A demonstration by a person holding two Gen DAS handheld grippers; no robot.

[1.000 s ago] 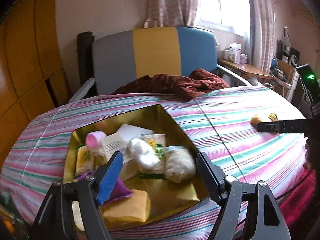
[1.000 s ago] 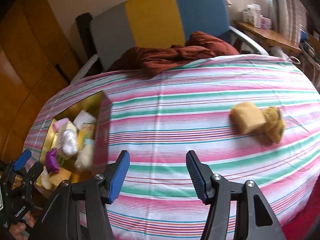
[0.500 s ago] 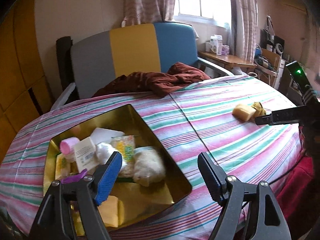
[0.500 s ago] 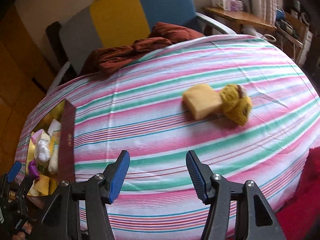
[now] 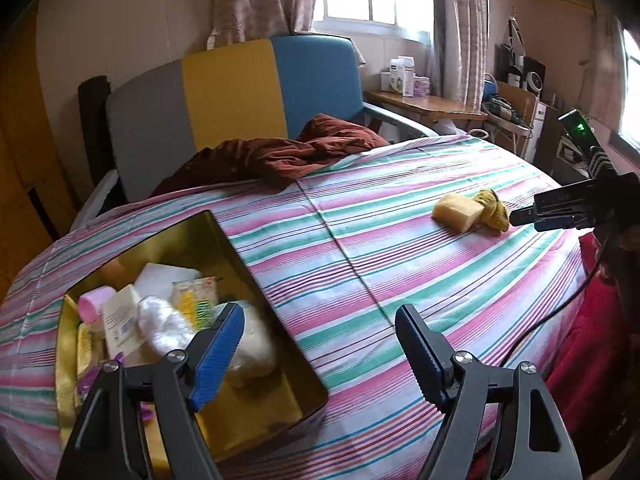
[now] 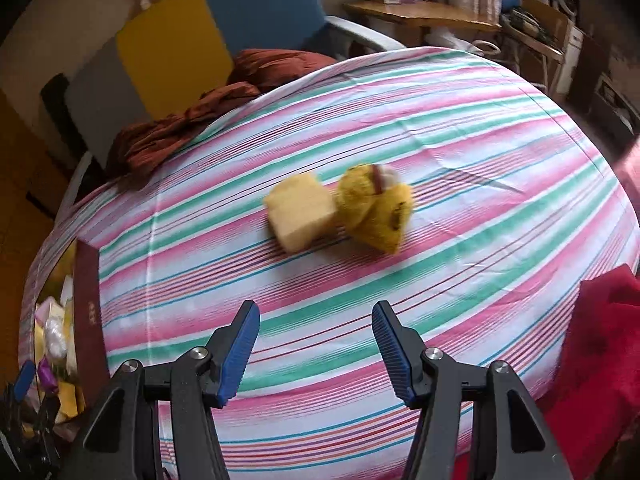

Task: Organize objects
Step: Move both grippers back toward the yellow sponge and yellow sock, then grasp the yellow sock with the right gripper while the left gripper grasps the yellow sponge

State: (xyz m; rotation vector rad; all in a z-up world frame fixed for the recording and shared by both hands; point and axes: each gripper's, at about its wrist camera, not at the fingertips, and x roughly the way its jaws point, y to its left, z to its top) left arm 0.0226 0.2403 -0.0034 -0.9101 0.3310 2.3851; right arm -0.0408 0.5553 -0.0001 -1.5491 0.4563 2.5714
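Yellow sponge block on the striped cloth, touching the yellow plush toy — well apart from the gold tin. My right claw gapes empty just short of it; left claw empty, spread over the tin's edge.

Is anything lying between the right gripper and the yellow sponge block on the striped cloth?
Nothing visible: only bare striped cloth lies between the open right gripper and the sponge block; the yellow plush toy sits beside it.
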